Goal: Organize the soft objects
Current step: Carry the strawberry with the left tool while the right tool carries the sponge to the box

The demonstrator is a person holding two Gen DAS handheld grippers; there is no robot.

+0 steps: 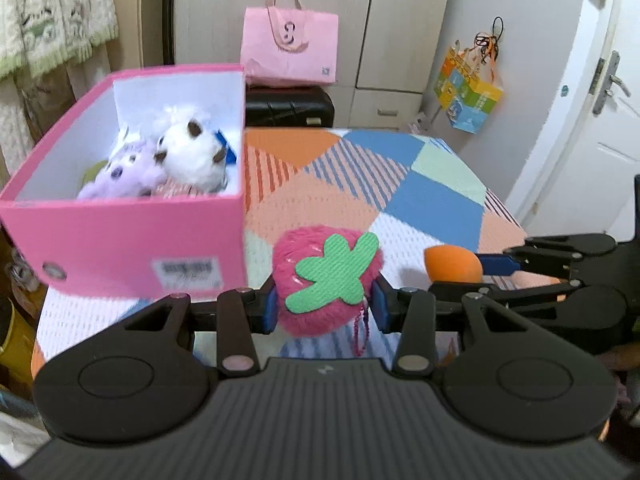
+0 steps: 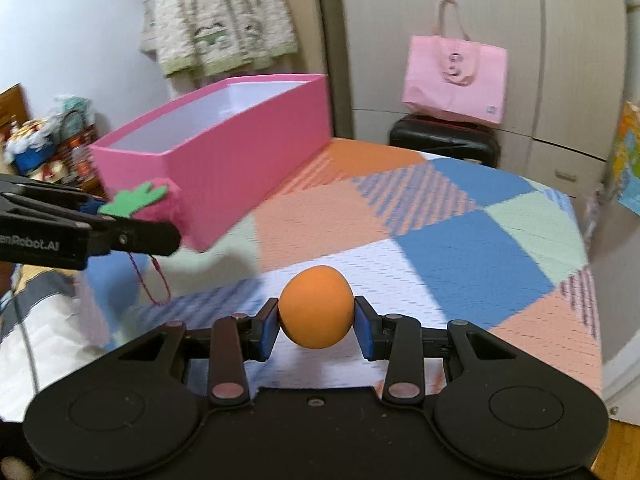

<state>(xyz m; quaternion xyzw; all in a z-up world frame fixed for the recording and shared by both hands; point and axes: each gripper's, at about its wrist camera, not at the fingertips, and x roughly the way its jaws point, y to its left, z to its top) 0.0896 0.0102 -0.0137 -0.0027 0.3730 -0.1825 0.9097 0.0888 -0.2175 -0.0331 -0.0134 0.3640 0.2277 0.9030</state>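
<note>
My left gripper is shut on a fluffy pink strawberry plush with a green felt leaf, held above the bed just right of the pink box. The box holds a white plush and a purple plush. My right gripper is shut on an orange soft ball above the bed. The ball also shows in the left wrist view, to the right of the strawberry. The strawberry and the box show at left in the right wrist view.
A patchwork quilt covers the bed. A pink tote bag sits on a black case behind the bed, in front of wardrobes. A colourful bag hangs at the right near a door.
</note>
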